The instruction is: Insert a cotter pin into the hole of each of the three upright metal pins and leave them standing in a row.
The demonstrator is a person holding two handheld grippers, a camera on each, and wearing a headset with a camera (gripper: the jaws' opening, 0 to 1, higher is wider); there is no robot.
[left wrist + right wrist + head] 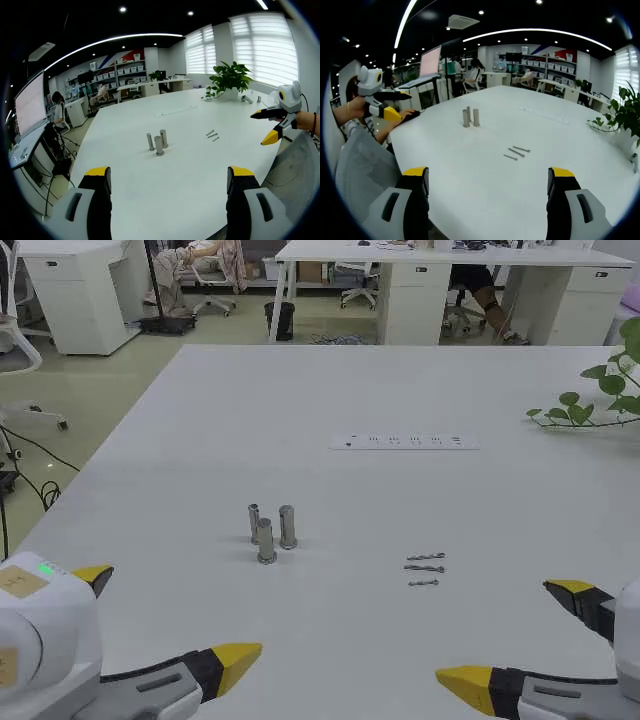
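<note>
Three short upright metal pins [270,530] stand clustered near the middle of the white table [330,400]; they also appear as upright pins [157,142] and upright pins [470,117]. Three cotter pins [425,568] lie flat to their right, one behind another, seen again as cotter pins [212,135] and cotter pins [516,152]. My left gripper [165,620] hovers open at the near left edge, well short of the pins. At the near right my right gripper [520,635] is open too, nothing between its yellow-tipped fingers.
A white power strip [404,442] lies flat beyond the pins. A leafy plant [600,390] reaches in from the far right edge. Office chairs and white desks [70,300] stand on the floor behind the table.
</note>
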